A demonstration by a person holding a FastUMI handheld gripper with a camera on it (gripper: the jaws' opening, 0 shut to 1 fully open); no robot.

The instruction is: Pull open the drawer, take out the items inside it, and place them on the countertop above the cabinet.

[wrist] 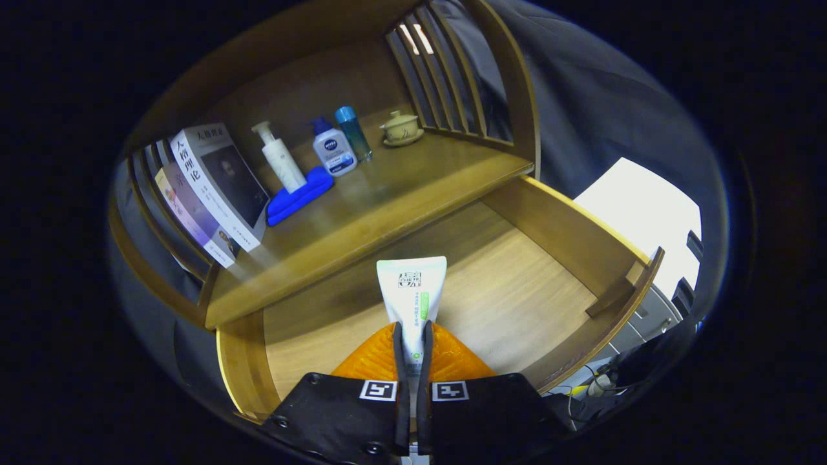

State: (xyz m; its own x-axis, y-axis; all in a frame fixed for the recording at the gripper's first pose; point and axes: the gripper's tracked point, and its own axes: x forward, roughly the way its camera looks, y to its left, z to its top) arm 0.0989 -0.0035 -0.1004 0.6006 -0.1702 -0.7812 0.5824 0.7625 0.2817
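Holding the tube [411,294] clamped between your fingers [411,345], lifted over the open drawer [517,284], you are mid-transfer. Next, carry it up onto the table [387,194], setting it clear of the 3 bottles [333,148] and books [216,184].

Tool [411,339] level, both fingers [398,349] pinched tight together on a tube [411,290].
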